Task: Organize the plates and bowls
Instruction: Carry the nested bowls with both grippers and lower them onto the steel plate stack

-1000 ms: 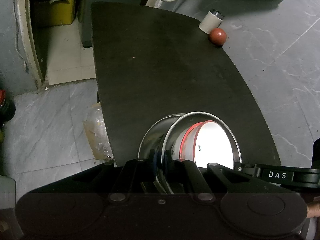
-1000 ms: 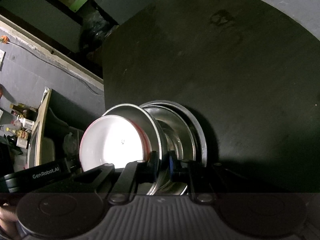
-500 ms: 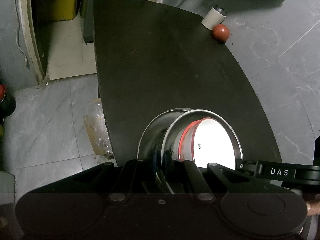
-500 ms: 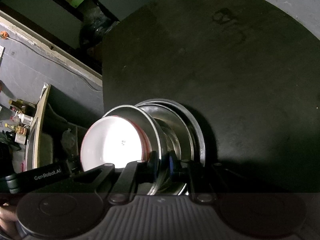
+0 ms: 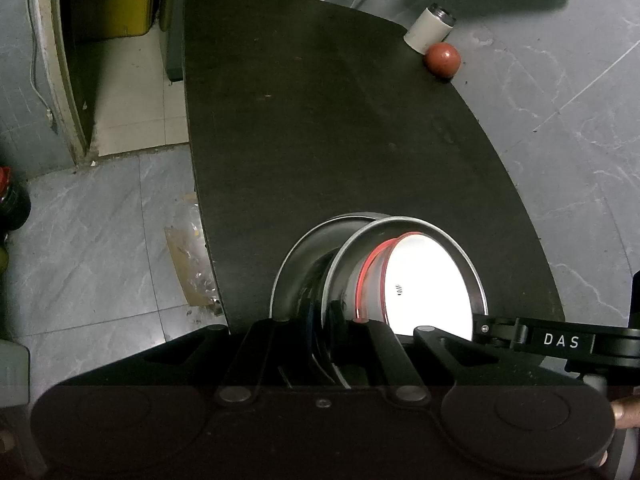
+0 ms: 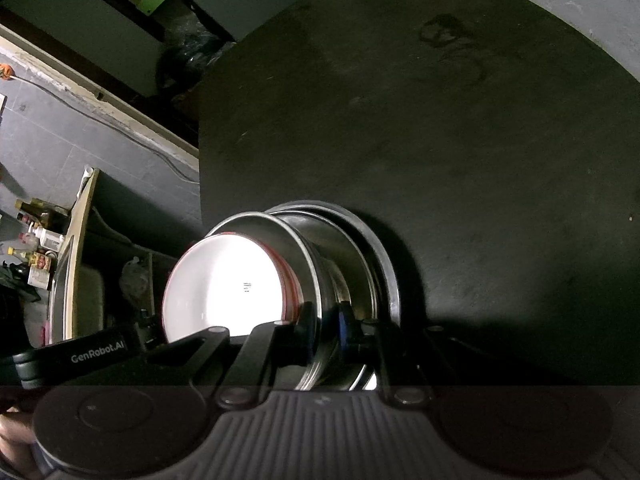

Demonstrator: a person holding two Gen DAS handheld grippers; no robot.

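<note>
Shiny metal bowls (image 5: 400,232) nest a glossy white red-rimmed bowl (image 5: 424,284) on a matt black table (image 5: 340,120).

White red-rimmed bowl (image 5: 424,288) nested inside stacked steel bowls (image 5: 308,264).

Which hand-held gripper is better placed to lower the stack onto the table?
Probably right: the right hand-held gripper clamps the steel plates over the table, while the left hand-held gripper sits beyond its edge.

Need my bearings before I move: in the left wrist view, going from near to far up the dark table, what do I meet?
left gripper clamped on the steel bowl holding the white red-rimmed bowl → bare dark table → red ball → white cylinder at the far edge.
</note>
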